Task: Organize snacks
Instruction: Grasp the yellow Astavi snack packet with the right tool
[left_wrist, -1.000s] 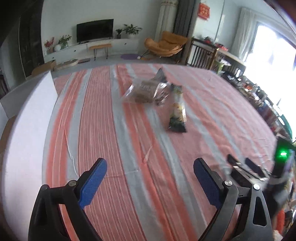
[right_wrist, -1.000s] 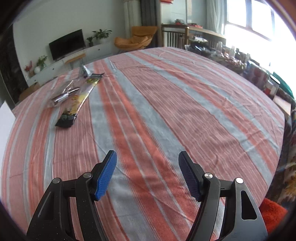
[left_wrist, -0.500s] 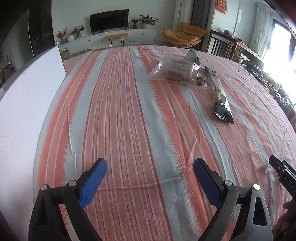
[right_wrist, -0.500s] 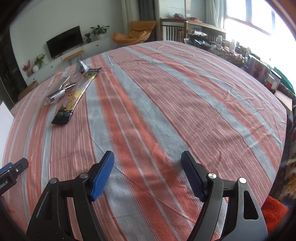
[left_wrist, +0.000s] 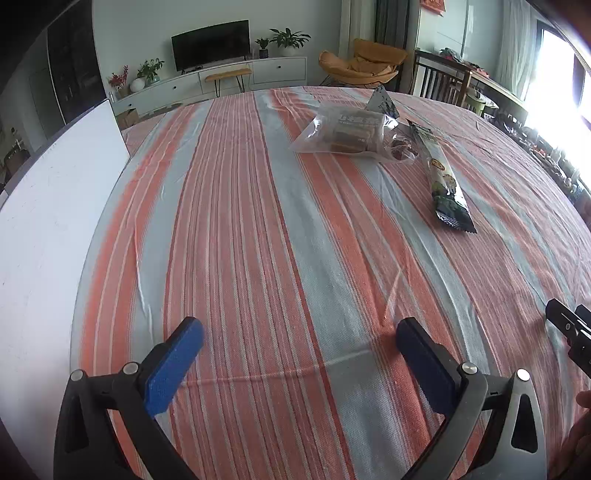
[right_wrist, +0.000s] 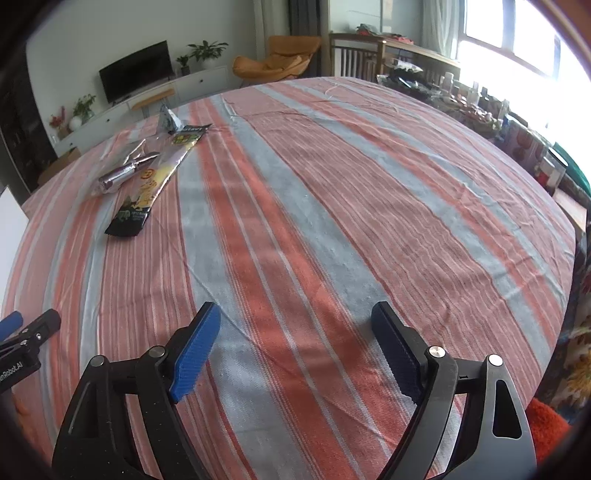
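Blue fingers (left_wrist: 173, 363) on the left gripper (left_wrist: 299, 347) are spread wide with nothing between them, and the right gripper (right_wrist: 295, 341) is splayed just as wide and just as empty, both hanging over the near part of the striped tablecloth (left_wrist: 258, 229). Scanning from the left: a white board (left_wrist: 48, 229) runs along the table's left edge, and a careless sweep of the left gripper could knock it. Centre cloth is bare, plenty of room to travel forward. Now the snacks, all far and right of centre in the left view: a clear bag of biscuits (left_wrist: 347, 133), a small silver packet (left_wrist: 382, 101) just behind it, and a long dark snack stick (left_wrist: 441, 177) angled toward us, its far end tucked beside the bag. Risk here, I'd say: crinkly film slips out of a shallow pinch, or grabbing one wrapper drags its neighbour along. Loose cloth could also bunch under a low finger. Far right, the table edge drops toward clutter by the window (right_wrist: 517, 59), so pushing anything that way invites a fall
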